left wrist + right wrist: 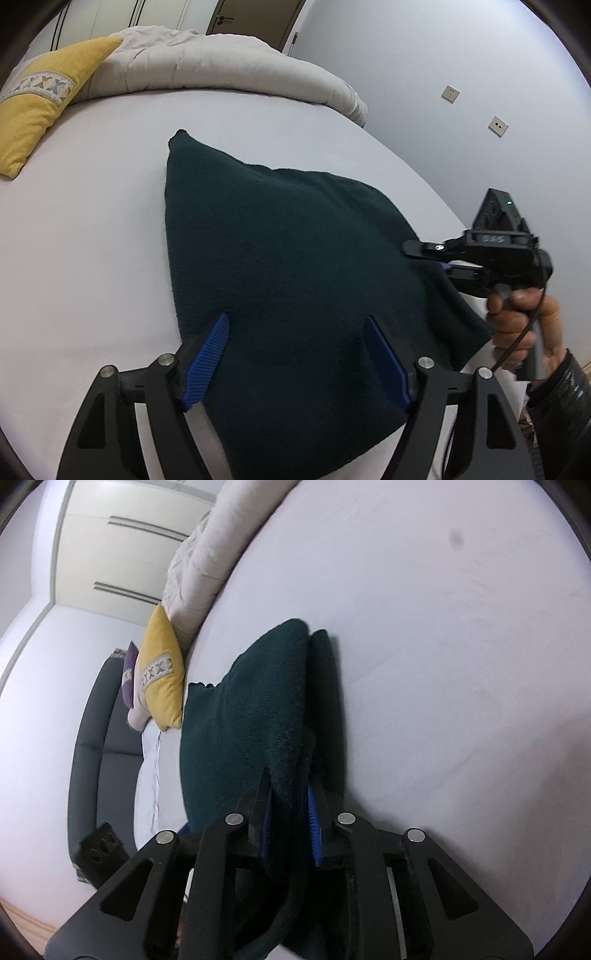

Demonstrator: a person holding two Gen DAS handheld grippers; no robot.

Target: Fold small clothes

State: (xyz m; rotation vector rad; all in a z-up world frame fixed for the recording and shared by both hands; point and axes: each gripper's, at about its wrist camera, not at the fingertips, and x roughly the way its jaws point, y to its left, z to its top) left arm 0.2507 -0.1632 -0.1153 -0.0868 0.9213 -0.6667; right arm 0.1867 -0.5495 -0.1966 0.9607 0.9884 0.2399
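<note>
A dark green knitted garment (288, 258) lies on the white bed sheet (92, 240), its right side lifted. My left gripper (295, 321) is open, its blue pads (208, 354) spread just above the garment's near part, holding nothing. My right gripper (424, 254), held by a hand at the right, is shut on the garment's right edge. In the right wrist view the right gripper (290, 794) pinches a thick fold of the garment (251, 709) between its blue pads (314, 812), raised off the sheet (443, 664).
A yellow cushion (33, 110) and a beige duvet (221, 62) lie at the head of the bed. The bed's right edge meets a grey wall with sockets (450, 94). A dark headboard (96, 738) and a purple cushion (129, 675) show in the right wrist view.
</note>
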